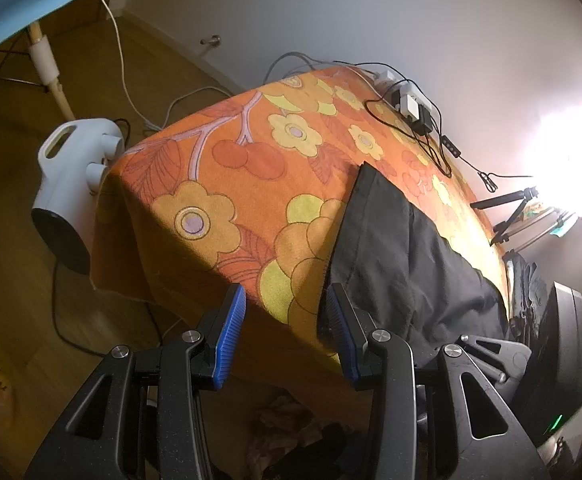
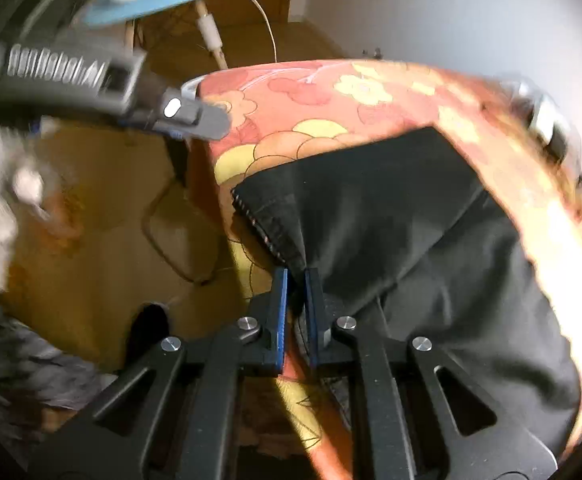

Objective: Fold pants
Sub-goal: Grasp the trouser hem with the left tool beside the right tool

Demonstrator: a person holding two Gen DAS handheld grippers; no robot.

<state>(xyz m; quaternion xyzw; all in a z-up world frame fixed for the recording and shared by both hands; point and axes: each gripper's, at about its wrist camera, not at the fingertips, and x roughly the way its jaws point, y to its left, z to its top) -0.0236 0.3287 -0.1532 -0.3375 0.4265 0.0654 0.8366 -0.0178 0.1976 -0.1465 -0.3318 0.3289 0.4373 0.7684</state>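
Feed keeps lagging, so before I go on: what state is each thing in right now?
Left tongs: open, nothing between the pads, over the table's near edge.
Right tongs: shut on the pants near the hem corner.
Pants: black, lying on the cloth, near part over the edge, not yet folded.
Cloth: orange floral, spread over the table, draping down the sides.

The left tool (image 1: 285, 318) angles downward with its jaws parted and nothing between them. The right tool (image 2: 295, 280) also angles downward, jaws nearly together, pinching dark fabric.
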